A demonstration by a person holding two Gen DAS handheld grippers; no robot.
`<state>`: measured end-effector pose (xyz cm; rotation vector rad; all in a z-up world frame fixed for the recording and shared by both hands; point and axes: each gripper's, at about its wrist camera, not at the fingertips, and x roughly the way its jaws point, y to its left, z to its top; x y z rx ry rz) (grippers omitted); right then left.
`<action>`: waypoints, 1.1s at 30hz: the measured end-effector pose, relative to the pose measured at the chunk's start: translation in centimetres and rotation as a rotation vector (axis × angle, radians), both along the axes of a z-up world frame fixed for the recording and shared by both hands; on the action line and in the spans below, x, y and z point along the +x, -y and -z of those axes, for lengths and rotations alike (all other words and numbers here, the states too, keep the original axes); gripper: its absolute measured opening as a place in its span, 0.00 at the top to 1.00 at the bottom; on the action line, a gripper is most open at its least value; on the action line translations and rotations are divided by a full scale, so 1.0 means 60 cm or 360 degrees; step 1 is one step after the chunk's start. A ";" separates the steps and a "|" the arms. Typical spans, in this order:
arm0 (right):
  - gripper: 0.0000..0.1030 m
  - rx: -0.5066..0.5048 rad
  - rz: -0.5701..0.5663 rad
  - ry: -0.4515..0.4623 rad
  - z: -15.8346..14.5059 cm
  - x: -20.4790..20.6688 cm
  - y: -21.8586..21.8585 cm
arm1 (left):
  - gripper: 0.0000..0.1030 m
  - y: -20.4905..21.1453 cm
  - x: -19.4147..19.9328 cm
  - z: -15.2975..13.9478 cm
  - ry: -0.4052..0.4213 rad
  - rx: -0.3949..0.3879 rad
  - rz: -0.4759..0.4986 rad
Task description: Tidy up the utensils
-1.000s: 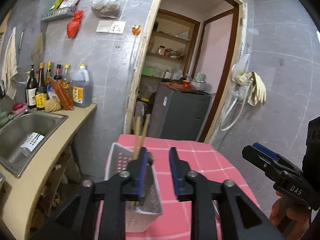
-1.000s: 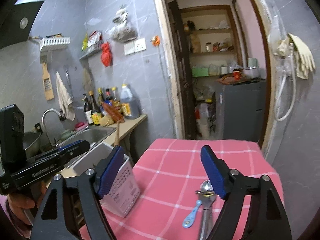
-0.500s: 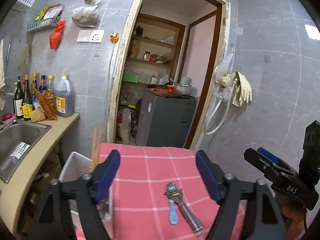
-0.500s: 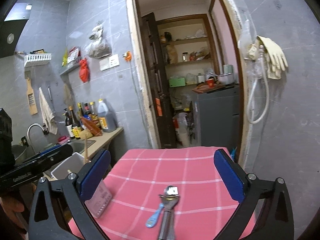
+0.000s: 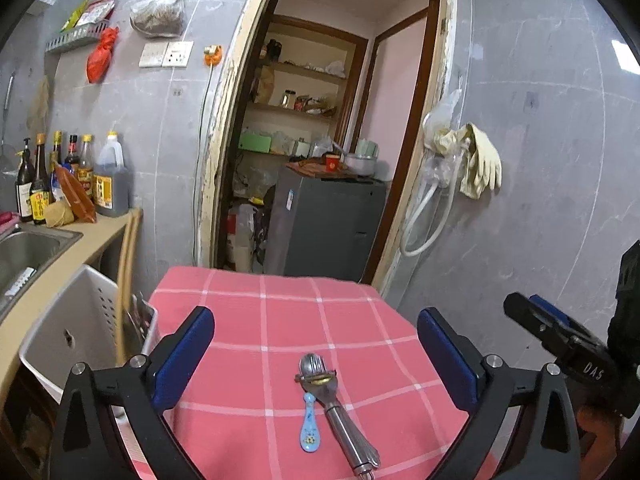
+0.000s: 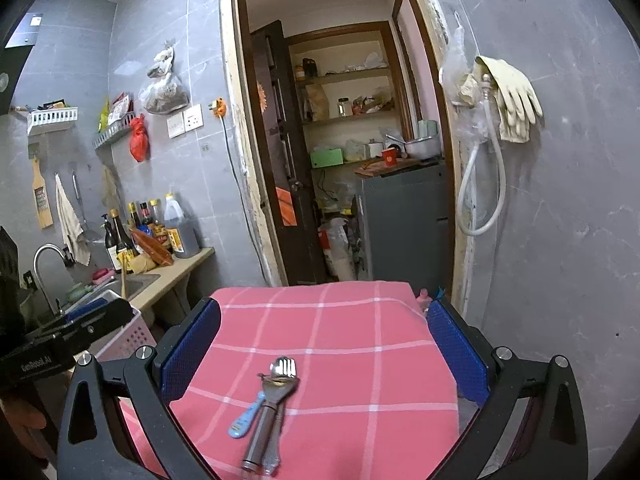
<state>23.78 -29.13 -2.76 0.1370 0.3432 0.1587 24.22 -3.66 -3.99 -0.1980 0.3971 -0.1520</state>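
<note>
Both grippers wide open — nothing held.
Left gripper point(image 5: 316, 356), jaws just widened, and right gripper point(image 6: 324, 348) frame the utensil bundle point(image 5: 332, 396) without touching.

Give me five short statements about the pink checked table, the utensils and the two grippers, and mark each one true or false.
1. Both grippers stand open with nothing between their pads. True: the left gripper and the right gripper each hold nothing, and the left's jaws have just been opening.
2. The small blue plastic spoon lies inside the white perforated plastic basket. False: it lies on the pink checked tablecloth.
3. The metal utensils lie beside the blue spoon on the cloth. True.
4. The basket holds wooden chopsticks standing up in it. True.
5. The basket sits at the right edge of the table. False: it is at the left edge, by the sink counter.
</note>
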 end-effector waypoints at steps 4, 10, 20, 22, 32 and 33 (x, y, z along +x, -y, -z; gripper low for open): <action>0.01 0.0008 -0.0011 -0.0046 0.028 0.015 0.013 | 0.01 0.013 0.011 0.031 -0.0051 0.0032 0.0001; 0.01 -0.0003 -0.0052 -0.0127 0.076 0.047 0.020 | 0.01 0.026 0.033 0.077 -0.0138 0.0043 -0.0010; 0.01 0.0040 -0.0234 -0.0323 0.158 0.117 0.012 | 0.01 0.027 0.082 0.146 -0.0327 0.0014 -0.0018; 0.01 0.0055 -0.0269 -0.0368 0.174 0.129 0.008 | 0.01 0.027 0.088 0.158 -0.0363 0.0009 -0.0010; 0.30 0.0067 -0.0462 -0.0589 0.249 0.189 -0.029 | 0.31 0.030 0.128 0.210 -0.0562 -0.0013 0.0055; 0.33 0.0065 -0.0475 -0.0608 0.254 0.193 -0.033 | 0.33 0.030 0.133 0.216 -0.0588 -0.0022 0.0061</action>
